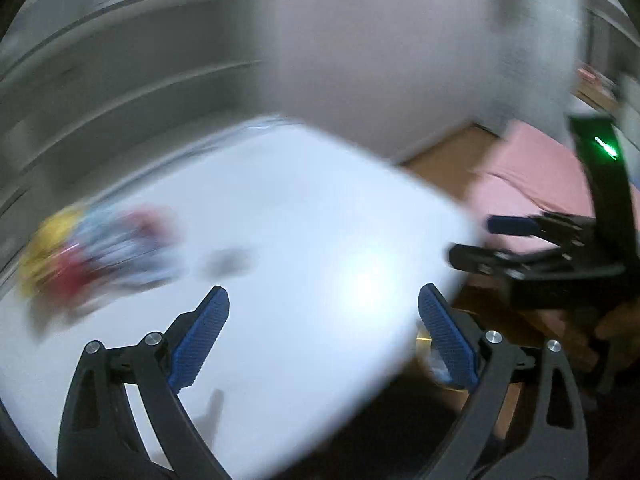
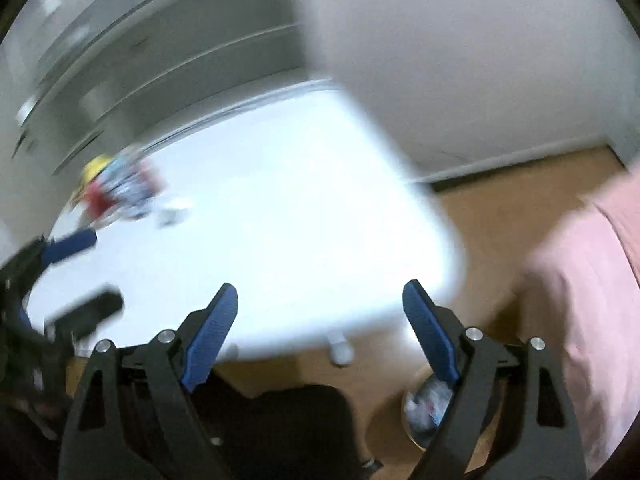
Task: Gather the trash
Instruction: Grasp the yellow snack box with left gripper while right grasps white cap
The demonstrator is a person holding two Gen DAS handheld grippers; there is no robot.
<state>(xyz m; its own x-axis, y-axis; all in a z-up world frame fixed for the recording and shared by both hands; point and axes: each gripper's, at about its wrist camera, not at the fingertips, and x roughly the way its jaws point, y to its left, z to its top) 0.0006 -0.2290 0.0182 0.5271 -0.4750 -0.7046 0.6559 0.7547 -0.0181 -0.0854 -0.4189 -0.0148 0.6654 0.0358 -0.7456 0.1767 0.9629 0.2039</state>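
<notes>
Both empty and spread wide, left gripper [image 1: 323, 334] nearer than right gripper [image 2: 320, 332] to blurred wrappers [image 1: 100, 248] far left across table [image 1: 320, 208].

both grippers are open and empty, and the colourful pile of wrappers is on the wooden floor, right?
Not quite: the blurred colourful pile of wrappers lies on the white table, as the right wrist view shows. Both the left gripper and right gripper are open and empty.

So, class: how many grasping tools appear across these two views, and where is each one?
2. The left tool hangs open over the white table's near edge. The right tool hangs open past the table's right corner, above the floor. The blur may hide more.
</notes>
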